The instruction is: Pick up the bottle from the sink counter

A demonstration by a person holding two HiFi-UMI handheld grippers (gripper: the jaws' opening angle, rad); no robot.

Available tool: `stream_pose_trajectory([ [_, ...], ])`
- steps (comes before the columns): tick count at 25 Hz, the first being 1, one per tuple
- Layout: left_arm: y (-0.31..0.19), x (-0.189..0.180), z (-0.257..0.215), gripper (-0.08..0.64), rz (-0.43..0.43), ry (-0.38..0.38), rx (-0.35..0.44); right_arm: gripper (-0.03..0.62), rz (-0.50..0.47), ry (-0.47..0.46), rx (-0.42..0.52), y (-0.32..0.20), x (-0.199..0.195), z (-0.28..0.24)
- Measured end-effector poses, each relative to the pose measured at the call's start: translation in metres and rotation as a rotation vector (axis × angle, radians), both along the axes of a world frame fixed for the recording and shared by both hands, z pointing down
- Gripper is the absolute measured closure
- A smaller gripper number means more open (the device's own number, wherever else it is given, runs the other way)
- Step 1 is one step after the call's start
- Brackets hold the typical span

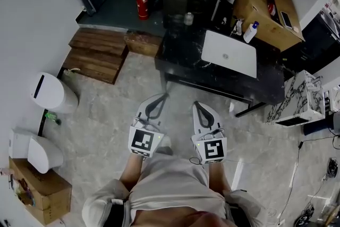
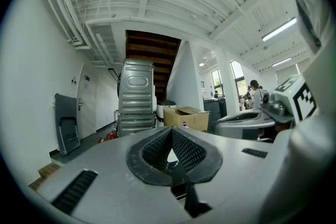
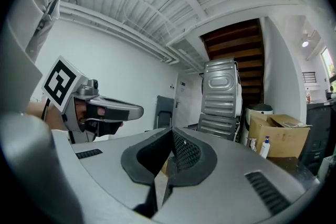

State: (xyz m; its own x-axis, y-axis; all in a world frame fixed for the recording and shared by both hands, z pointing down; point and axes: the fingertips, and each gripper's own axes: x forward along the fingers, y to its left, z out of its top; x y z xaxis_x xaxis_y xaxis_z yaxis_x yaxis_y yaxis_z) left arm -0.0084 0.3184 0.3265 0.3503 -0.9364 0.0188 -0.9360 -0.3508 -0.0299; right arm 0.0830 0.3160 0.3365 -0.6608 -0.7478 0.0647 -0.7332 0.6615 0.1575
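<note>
While both grippers sit low in the head view over the floor [image 1: 106, 109], the pick looks unstarted: 0 steps done, judging by how things lie.

Layout, big to small:
- Black sink counter [image 1: 180, 56]: upper centre of frame, well apart from both grippers, open floor between.
- Cardboard box [image 1: 265, 18]: upper right, on the counter's far end.
- White sink [image 1: 236, 58]: set into the counter, right of centre.
- Left gripper [image 1: 165, 95]: bottom centre, pointing at the counter. Its own view shows the jaws together at the tip [image 2: 171, 131], nothing between them.
- Right gripper [image 1: 195, 104]: just right of the left one, same heading. Jaws also together [image 3: 171, 131], empty.
- Bottle [image 1: 249, 32]: white with a blue cap, upright on the counter just beside the box, near the sink's upper right corner. Shows small at right in the right gripper view [image 3: 264, 147] and as a speck in front of the box in the left gripper view [image 2: 184, 125].

Left to do: close the gap to the counter, open 1 gripper (right looks the nearer side), set its jaws around the bottle, clamp, lift. Box edge sits close to the bottle, so side clearance looks tight.
</note>
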Motion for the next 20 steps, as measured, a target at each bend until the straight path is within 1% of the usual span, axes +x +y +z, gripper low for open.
stream_pose_trajectory([
  [10, -0.041, -0.03, 0.007, 0.558, 0.026, 0.013, -0.007, 0.6, 0.027, 0.017, -0.009, -0.038, -0.029, 0.006],
  [20, -0.065, -0.041, 0.016, 0.558, 0.043, 0.026, -0.022, 0.6, 0.059, 0.024, -0.004, -0.059, -0.037, 0.008],
])
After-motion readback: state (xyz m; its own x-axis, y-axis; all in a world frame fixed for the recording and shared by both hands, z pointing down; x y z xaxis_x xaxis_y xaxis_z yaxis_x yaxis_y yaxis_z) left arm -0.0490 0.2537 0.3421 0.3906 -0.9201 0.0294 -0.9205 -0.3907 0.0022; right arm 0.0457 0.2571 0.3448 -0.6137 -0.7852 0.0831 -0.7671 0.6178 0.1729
